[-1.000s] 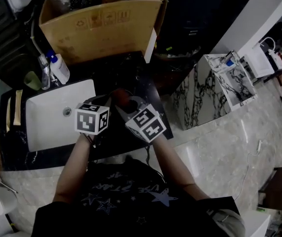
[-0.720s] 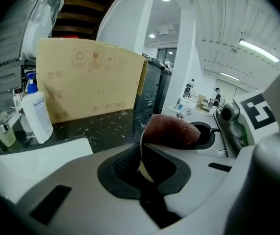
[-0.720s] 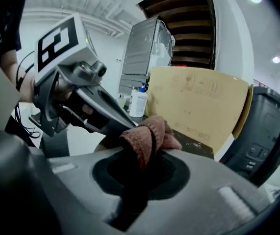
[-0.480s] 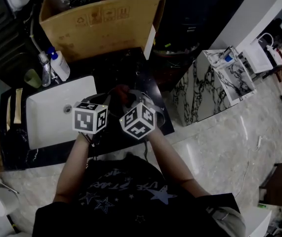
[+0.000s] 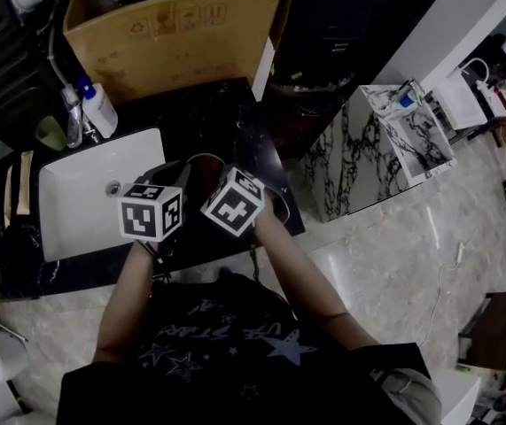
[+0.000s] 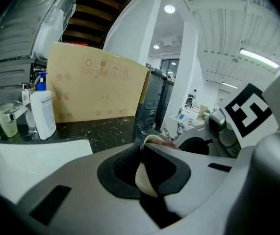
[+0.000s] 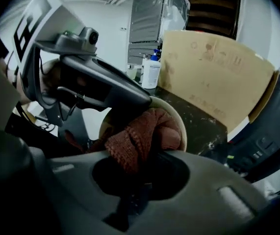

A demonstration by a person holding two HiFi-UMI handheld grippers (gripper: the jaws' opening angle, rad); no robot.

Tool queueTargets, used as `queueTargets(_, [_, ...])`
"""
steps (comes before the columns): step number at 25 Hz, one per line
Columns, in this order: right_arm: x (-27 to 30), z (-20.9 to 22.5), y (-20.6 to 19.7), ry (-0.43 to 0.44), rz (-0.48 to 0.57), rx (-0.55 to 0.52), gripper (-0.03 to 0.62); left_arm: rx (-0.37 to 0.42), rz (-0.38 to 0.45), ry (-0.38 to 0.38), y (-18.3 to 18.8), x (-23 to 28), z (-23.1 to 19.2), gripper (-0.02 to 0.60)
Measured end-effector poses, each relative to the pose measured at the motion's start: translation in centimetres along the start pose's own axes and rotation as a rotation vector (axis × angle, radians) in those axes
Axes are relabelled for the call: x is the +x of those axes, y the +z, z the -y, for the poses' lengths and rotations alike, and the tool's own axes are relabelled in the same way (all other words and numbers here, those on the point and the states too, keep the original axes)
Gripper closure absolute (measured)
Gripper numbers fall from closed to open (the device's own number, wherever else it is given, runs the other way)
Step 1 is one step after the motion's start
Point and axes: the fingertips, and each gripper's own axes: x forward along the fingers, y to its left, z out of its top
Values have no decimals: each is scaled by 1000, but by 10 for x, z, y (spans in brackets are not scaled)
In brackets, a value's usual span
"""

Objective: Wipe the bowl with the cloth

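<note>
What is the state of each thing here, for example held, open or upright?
bowl: held by its rim, cloth inside
cloth: bunched, pressed into the bowl
left gripper: shut on bowl
right gripper: shut on cloth
box: open on top
bottle: upright

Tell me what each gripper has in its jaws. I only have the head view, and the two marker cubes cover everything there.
Observer: The left gripper is shut on the rim of a cream-coloured round bowl.
Operator: And the right one?
Observer: The right gripper is shut on a bunched reddish-brown knitted cloth.
Operator: Is the cloth in the bowl?
Observer: Yes. The right gripper view shows it pressed against the bowl's inner wall, just under the rim.
</note>
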Motion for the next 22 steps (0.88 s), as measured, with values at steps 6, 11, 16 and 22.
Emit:
queueTargets(6, [10, -25, -2, 315, 117, 287, 549, -32, 3, 3, -9, -2, 0, 554])
queueTargets(11, [-2, -10, 16, 339, 266, 388, 549, -58, 29, 5, -14, -2, -8, 555])
queueTargets(16, [-37, 15, 37, 248, 410, 389, 548, -109, 44, 32, -18, -1, -28, 561])
queueTargets(22, [-69, 61, 27, 77, 484, 452, 548, -207, 55, 70, -23, -6, -66, 562])
